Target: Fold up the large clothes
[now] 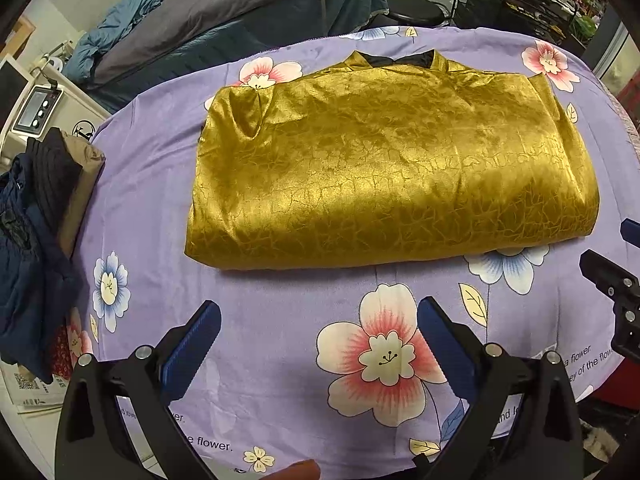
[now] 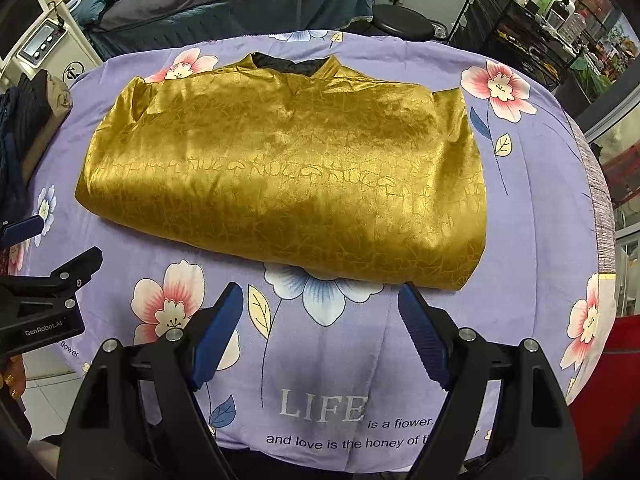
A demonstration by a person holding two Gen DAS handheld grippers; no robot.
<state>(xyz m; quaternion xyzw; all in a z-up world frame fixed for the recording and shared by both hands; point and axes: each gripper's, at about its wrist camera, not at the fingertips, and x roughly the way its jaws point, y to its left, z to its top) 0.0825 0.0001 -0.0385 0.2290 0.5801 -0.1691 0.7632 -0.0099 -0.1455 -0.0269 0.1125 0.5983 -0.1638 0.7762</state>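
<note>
Hovering spread and empty just short of the folded gold garment (image 1: 392,168), left claw (image 1: 318,316) and right claw (image 2: 320,300) look poised to pinch its near edge off the counter (image 2: 320,360).

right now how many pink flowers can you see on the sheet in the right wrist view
4: one behind the garment at far left, one far right, one near left by the right claw, one at the right edge. The garment may hide others.
</note>
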